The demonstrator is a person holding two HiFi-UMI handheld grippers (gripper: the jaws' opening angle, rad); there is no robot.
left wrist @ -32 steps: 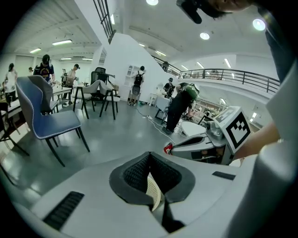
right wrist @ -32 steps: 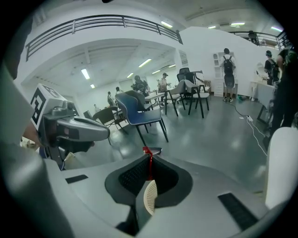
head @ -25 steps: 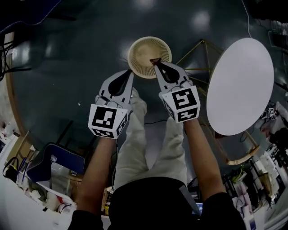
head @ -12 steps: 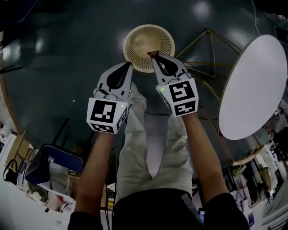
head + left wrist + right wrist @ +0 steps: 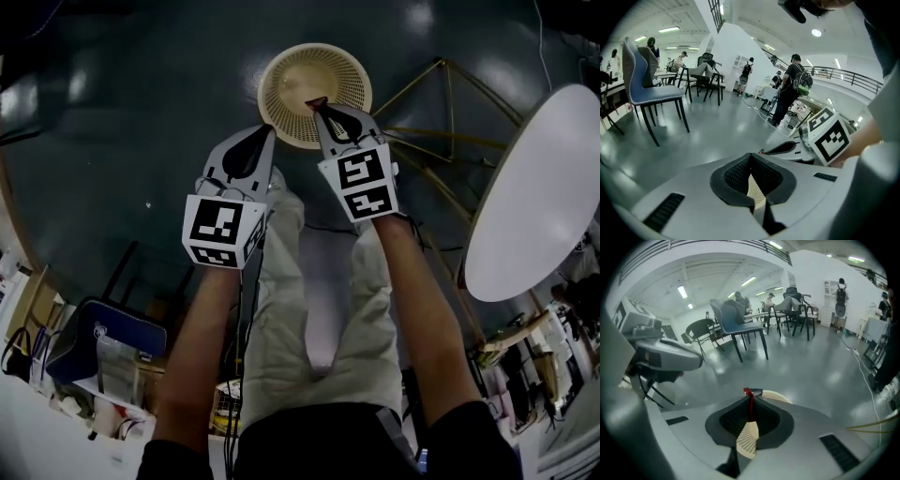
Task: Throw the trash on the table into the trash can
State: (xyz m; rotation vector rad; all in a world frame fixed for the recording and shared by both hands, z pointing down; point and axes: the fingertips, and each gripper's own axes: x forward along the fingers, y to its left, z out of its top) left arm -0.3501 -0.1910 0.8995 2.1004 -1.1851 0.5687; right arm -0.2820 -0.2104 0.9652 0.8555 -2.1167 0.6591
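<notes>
Right gripper [image 5: 317,108] clamps one red scrap [image 5: 751,403], long axis along jaws, tip outward | left gripper [image 5: 265,134] closed, empty | one trash can [image 5: 281,80] on floor [image 5: 141,112]

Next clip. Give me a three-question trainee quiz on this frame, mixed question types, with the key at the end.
1. True or false: the right gripper is pinching a red scrap.
2. What does the right gripper's tip hang over? A) a blue chair B) the mesh trash can C) a white table
3. Fill in: the left gripper is ___ (open or shut), with nothing held.

Key: 1 true; 2 B; 3 shut.
</notes>
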